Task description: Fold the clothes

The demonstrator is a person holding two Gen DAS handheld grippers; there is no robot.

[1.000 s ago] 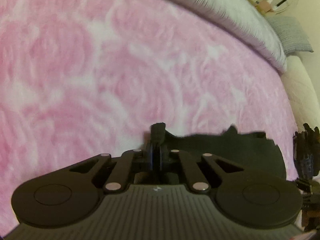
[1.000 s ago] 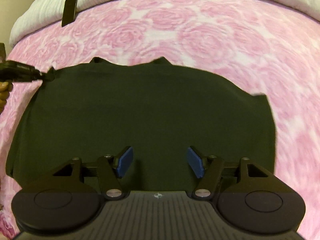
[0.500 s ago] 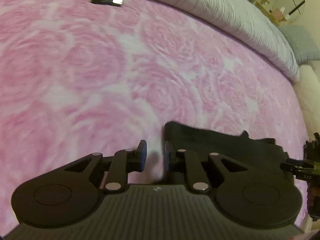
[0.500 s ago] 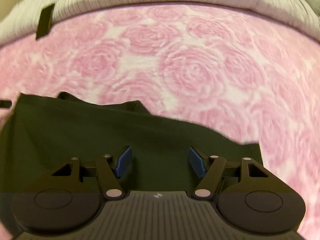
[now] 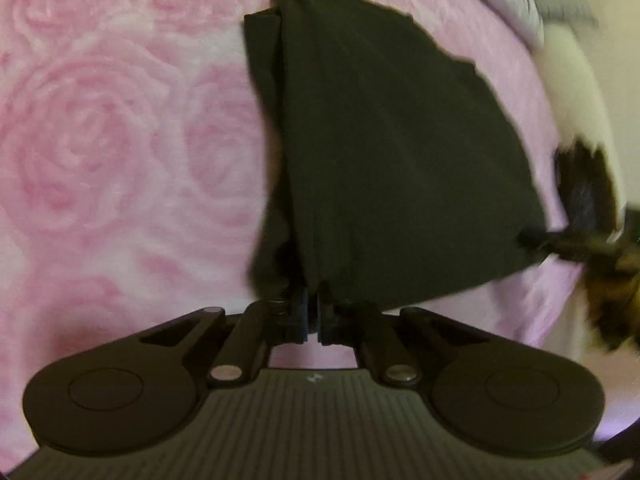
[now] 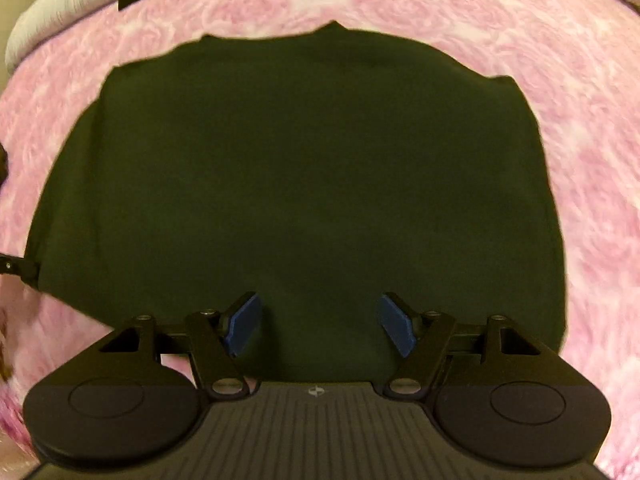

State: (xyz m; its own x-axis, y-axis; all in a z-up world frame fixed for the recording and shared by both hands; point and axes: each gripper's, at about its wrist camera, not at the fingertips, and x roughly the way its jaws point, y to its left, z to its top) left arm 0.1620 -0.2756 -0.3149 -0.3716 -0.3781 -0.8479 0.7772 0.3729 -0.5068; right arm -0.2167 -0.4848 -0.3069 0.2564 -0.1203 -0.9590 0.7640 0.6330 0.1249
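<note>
On pink blanket (image 6: 440,8), dark garment (image 6: 304,176), left gripper (image 5: 312,316) clamping it

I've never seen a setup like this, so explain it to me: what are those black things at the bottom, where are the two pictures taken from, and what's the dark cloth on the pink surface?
Each picture comes from a camera mounted on a hand-held gripper, looking forward along its jaws. A person holds one in each hand. The left gripper has its jaws shut on an edge of the dark garment, lifting it. The right gripper hangs over the same garment with its blue-padded jaws open, holding nothing. The garment lies on a pink rose-patterned blanket. The task is folding clothes.
</note>
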